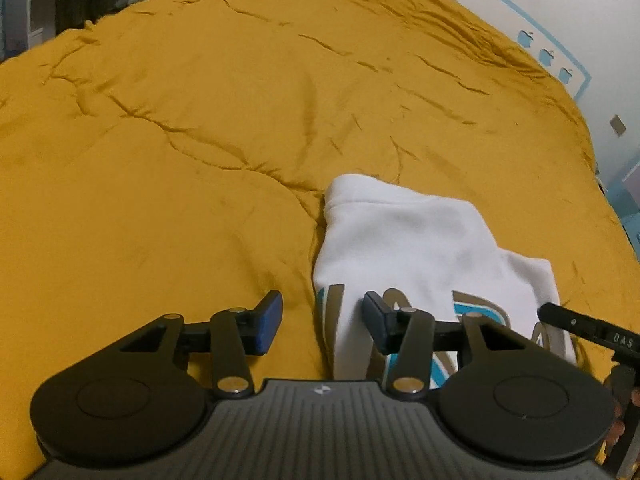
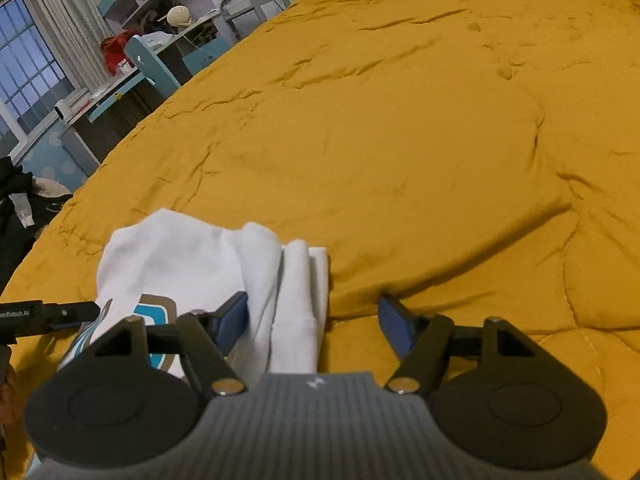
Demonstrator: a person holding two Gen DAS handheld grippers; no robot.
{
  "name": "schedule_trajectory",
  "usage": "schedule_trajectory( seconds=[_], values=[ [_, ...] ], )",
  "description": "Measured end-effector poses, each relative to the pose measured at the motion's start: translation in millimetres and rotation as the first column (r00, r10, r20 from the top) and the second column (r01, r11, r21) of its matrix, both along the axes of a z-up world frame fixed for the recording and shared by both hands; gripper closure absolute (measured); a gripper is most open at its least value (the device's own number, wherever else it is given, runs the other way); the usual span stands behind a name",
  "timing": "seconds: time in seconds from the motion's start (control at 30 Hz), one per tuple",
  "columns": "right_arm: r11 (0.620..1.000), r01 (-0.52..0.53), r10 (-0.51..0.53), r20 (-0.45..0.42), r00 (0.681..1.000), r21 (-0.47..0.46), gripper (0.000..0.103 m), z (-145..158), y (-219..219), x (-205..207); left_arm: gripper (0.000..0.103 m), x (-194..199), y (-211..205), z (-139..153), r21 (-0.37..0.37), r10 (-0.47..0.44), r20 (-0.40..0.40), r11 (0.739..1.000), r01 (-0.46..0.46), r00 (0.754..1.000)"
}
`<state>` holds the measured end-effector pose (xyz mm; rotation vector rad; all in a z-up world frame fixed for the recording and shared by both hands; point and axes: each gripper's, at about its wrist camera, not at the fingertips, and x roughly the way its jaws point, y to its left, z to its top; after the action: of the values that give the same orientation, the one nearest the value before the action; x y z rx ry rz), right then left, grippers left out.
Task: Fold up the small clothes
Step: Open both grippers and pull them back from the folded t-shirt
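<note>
Both grippers hang spread and holding nothing: left gripper (image 1: 322,324) over the left edge of the folded white shirt (image 1: 404,240), right gripper (image 2: 314,322) over its right edge, on the yellow quilt (image 2: 400,140).

Folded garment (image 1: 416,248) on quilt (image 1: 200,140), desk (image 2: 120,92) beyond quilt's left edge

White garment (image 1: 404,236) on mustard quilt (image 1: 200,120)
</note>
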<state>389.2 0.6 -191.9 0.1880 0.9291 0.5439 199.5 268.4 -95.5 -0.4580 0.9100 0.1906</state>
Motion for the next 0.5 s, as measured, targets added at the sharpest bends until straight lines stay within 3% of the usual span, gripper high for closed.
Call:
schedule_trajectory(
  seconds=[0.13, 0.27, 0.5],
  values=[
    [1.000, 0.001, 0.001, 0.100, 0.995, -0.019, 0.038, 43.6, -3.5, -37.9, 0.045, -27.3, -19.7, 42.3, 0.048, 0.001, 0.064, 0.999, -0.004, 0.998],
    [0.996, 0.004, 0.015, 0.201, 0.979, -0.092, 0.030, 89.9, -1.2, -98.5, 0.020, -76.0, -55.8, 88.3, 0.152, 0.046, 0.117, 0.986, -0.063, 0.992],
    [0.995, 0.021, 0.004, 0.243, 0.970, -0.101, 0.022, 129.7, -6.6, -203.5, 0.019, -145.8, -120.0, 113.6, 0.240, 0.082, 0.065, 0.966, -0.095, 0.995]
  ],
)
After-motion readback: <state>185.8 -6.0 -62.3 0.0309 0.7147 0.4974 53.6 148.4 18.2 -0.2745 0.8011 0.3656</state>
